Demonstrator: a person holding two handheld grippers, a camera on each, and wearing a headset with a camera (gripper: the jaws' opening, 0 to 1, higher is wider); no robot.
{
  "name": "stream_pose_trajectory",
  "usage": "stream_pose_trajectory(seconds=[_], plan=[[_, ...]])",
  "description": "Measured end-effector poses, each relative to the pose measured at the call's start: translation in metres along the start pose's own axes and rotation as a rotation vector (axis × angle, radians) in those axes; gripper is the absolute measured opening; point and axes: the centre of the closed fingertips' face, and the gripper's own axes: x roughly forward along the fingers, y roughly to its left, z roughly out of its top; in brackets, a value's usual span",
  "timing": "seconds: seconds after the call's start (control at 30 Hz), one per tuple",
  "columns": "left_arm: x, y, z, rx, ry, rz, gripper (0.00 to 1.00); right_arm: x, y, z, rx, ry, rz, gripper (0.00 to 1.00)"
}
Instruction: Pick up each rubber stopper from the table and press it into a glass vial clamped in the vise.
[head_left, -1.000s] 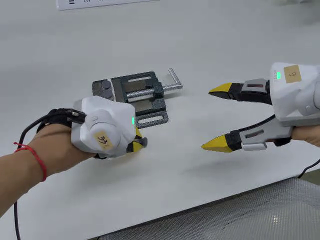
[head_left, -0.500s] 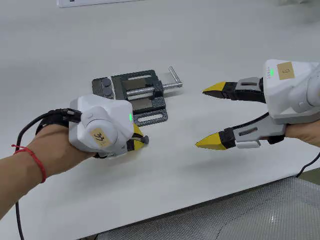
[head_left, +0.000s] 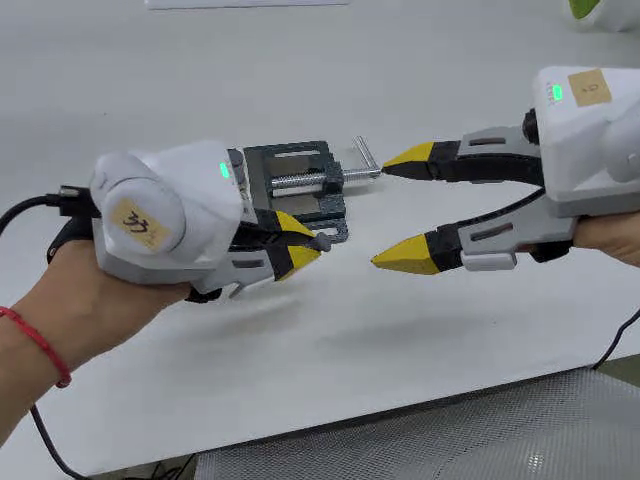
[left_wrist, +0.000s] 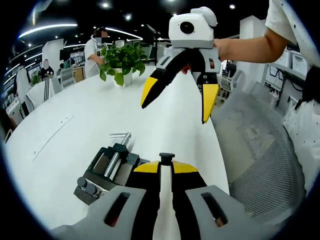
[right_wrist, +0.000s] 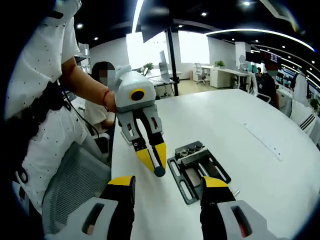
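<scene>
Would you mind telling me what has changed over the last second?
The left gripper, still shut on the rubber stopper, has risen above the table and swung its tips toward the right gripper. The right gripper has come in closer to the vise, jaws still open. The vise stayed put.

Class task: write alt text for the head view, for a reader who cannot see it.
The left gripper, jaws shut on a small dark rubber stopper, is held over a white table near a dark metal vise. The right gripper faces it from the right, yellow-tipped jaws wide open and empty.
</scene>
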Motion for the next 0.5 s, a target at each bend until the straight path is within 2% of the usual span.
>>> stream_pose_trajectory(seconds=[0.23,0.5], plan=[[-0.022,-0.002,0.024,-0.021,-0.081,0.041,0.04,0.006,0.005,0.026,-0.066,0.026,0.068,0.41],[-0.038,-0.003,0.041,-0.012,-0.147,0.077,0.04,0.013,0.020,0.048,-0.106,0.063,0.156,0.27]])
